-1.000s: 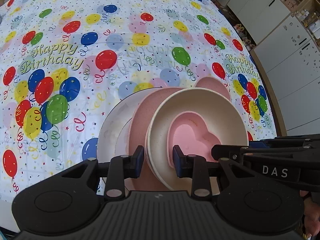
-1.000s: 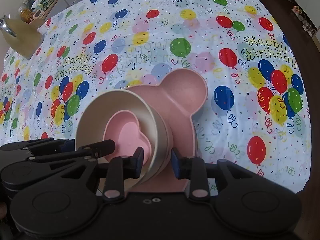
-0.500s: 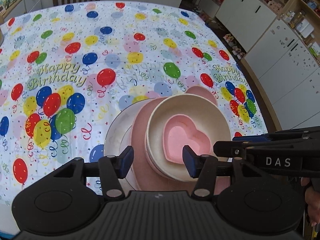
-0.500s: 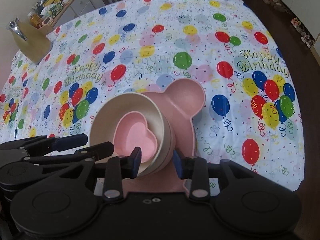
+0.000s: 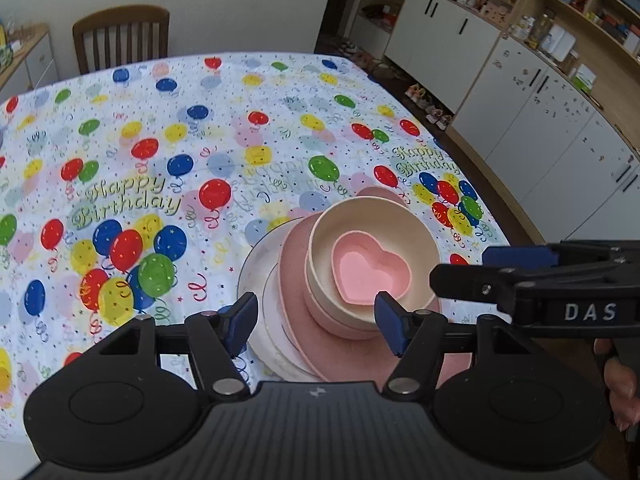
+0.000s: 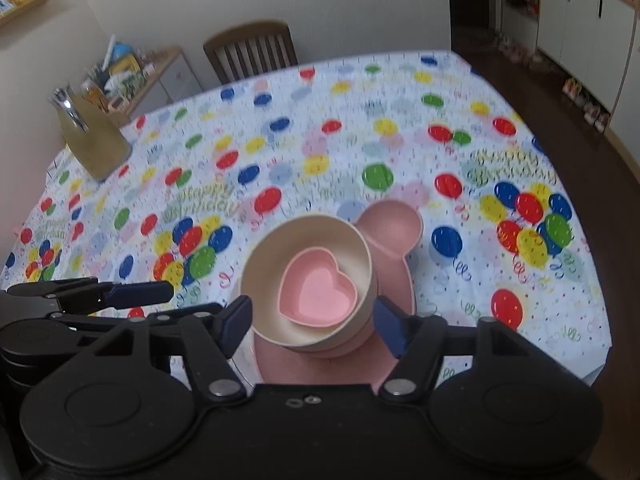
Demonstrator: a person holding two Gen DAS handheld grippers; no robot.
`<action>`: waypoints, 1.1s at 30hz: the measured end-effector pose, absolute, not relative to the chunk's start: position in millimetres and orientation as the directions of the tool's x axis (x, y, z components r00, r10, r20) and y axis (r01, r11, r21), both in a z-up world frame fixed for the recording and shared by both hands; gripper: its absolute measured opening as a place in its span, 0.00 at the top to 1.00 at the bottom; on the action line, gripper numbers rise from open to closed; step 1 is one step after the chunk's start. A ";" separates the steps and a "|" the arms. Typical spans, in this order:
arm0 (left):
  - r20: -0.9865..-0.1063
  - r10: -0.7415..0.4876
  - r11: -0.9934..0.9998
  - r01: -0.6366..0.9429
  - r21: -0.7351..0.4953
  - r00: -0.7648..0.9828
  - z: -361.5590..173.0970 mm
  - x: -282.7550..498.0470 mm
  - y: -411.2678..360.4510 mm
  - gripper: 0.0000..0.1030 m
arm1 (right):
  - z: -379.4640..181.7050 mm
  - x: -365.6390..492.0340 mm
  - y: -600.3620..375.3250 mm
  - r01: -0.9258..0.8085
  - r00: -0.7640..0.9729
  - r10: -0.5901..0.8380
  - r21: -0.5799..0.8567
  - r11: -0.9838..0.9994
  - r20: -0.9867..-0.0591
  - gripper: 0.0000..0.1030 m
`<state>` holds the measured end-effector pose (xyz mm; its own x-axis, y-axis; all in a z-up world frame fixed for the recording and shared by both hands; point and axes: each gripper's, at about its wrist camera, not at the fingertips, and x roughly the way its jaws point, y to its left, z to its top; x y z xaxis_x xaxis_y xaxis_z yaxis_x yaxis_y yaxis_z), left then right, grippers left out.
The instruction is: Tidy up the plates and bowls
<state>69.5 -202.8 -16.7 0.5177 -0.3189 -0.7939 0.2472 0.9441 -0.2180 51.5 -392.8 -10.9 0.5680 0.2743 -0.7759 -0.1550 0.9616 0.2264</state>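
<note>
1. The stack sits near the front edge of the table (image 5: 168,128), on the balloon tablecloth (image 6: 320,140): a white plate (image 5: 256,264) at the bottom, a pink bear-eared plate (image 6: 394,224) on it, then a cream bowl (image 6: 272,272), with a pink heart-shaped dish (image 6: 318,294) nested inside the bowl.
2. The left gripper (image 5: 314,322) hangs above the near side of the stack with its jaws spread and nothing between the pads; they have just been opening.
3. The right gripper (image 6: 314,326) is likewise released, its jaws having just been opening, and its pads stand clear on either side of the cream bowl without touching it.
4. The pink plate, the bowl and the heart dish look like light, stiff, matte children's tableware, probably not slippery and unlikely to break; the white plate looks glossier and may be ceramic, so heavier and more fragile.
5. Rims are the natural place to grip: the bowl's wall, or the pink plate's edge.
6. The heart dish and the bowl hold no food; the heart dish sits off-centre toward the near wall.
7. Judged from the nested stack, the organizing looks close to done.
</note>
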 end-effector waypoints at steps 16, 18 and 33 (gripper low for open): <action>-0.669 -0.366 0.919 0.363 -0.153 0.646 12.5 7.4 -178.3 0.19 | 21.4 -32.9 -372.1 -0.164 0.791 0.244 0.189 0.968 -0.562 0.03; -0.655 -0.368 0.919 0.364 -0.149 0.660 14.0 2.5 -175.9 0.10 | 21.0 -40.4 -371.7 -0.148 0.802 0.231 0.191 0.970 -0.551 0.02; -0.657 -0.385 0.916 0.358 -0.183 0.648 12.2 -19.1 -162.0 0.02 | 4.7 -79.9 -367.3 -0.060 0.834 0.178 0.234 0.970 -0.523 0.00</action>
<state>-19.1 -162.0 12.2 0.6484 -0.3849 -0.6568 0.3581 0.9156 -0.1831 -79.9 -367.3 4.7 0.8339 0.1775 -0.5226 -0.0598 0.9703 0.2342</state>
